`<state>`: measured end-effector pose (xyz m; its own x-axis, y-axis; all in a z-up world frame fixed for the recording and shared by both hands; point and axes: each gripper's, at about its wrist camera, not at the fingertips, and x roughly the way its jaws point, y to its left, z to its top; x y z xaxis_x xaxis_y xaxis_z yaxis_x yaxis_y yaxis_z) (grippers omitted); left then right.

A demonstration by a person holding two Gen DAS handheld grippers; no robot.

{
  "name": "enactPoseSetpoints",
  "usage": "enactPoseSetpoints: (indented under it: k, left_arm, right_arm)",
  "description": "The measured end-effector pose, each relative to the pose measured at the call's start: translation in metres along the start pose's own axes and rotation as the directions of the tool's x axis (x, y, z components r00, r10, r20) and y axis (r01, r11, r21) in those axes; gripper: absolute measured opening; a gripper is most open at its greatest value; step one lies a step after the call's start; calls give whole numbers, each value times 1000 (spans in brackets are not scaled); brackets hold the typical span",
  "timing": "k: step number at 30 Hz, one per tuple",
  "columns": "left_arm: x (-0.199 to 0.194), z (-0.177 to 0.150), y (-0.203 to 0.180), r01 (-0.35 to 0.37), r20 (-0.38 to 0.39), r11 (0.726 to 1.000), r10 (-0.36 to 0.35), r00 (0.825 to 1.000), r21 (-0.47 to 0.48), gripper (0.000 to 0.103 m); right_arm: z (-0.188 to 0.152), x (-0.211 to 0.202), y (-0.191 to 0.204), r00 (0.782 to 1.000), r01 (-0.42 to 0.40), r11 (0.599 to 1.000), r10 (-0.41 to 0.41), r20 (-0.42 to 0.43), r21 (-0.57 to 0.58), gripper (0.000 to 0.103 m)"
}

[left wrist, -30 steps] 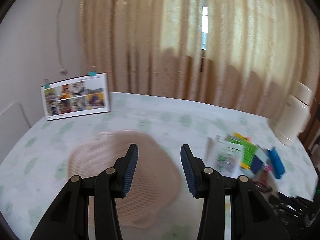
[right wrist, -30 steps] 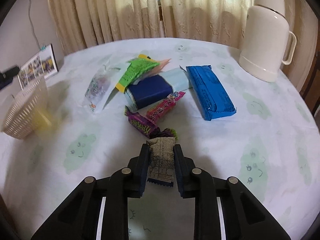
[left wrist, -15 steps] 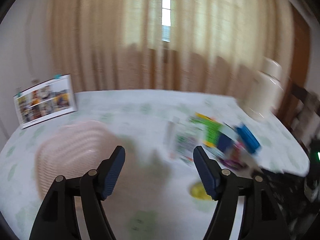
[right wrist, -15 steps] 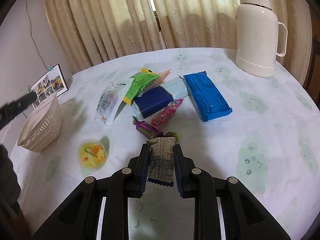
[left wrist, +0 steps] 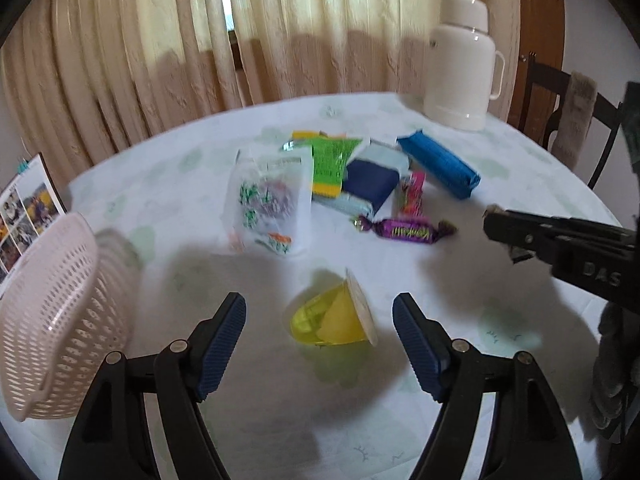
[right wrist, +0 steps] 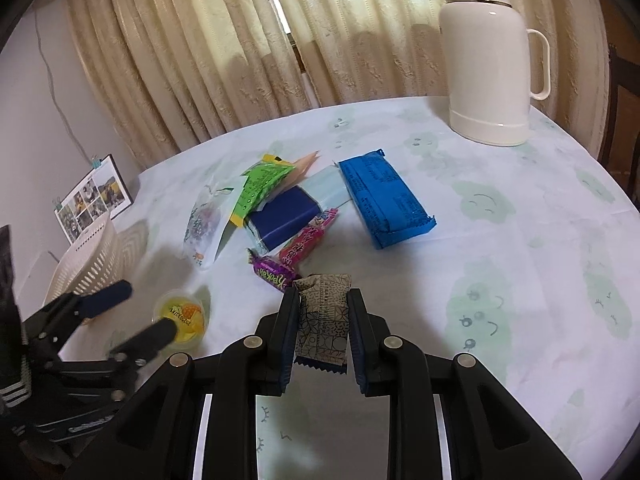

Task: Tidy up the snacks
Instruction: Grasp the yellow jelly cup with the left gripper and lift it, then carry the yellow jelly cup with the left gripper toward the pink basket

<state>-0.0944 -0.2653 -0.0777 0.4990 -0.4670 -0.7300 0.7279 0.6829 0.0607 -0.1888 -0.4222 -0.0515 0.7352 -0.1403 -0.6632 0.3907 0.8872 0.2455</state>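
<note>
Opening left gripper point(left wrist: 319, 330) straddles jelly cup point(left wrist: 334, 318) untouched; right gripper point(right wrist: 323, 334) clamps wrapper point(right wrist: 323, 320).

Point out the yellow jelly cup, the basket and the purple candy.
yellow jelly cup point(left wrist: 330, 318), left wrist view, clear side wall.
basket point(left wrist: 52, 320), left wrist view, perforated wall.
purple candy point(left wrist: 406, 232), left wrist view, wrapper middle.

Photo board point(left wrist: 24, 208) cut by frame edge

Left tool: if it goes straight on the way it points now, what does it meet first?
Most likely the yellow jelly cup, lying on its side just ahead of the opening left tool; depth is uncertain.
</note>
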Motion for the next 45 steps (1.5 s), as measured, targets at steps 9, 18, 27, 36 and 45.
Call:
enactPoseSetpoints:
  k: [9,18,27,36,45]
  left_arm:
    - [8,-5,4,19,-39,1000,-20,999,-10,45]
    - [-57,9,28,-113,170,988,130,977,-105,45]
    - [-91,12,90,-285,212,915,350,912,-285,42]
    - [-92,5,141,-369,145,839,455,879,-399,42]
    - [-101,-19,107,-127,191,950,187,963,-287,69]
  right_arm:
    - [-1,0,7,1000,-5,1000,5,-5,-20,25]
    - [-1,-2,9,1000,-14,1000,14,6,-20,25]
    - [-3,-3,10,1000,-25,999,26,13,-29,25]
    - [-4,-2,12,1000,-22,999,23,11,-40,25]
    - [-4,2,7,1000,-14,1000,14,1,-25,25]
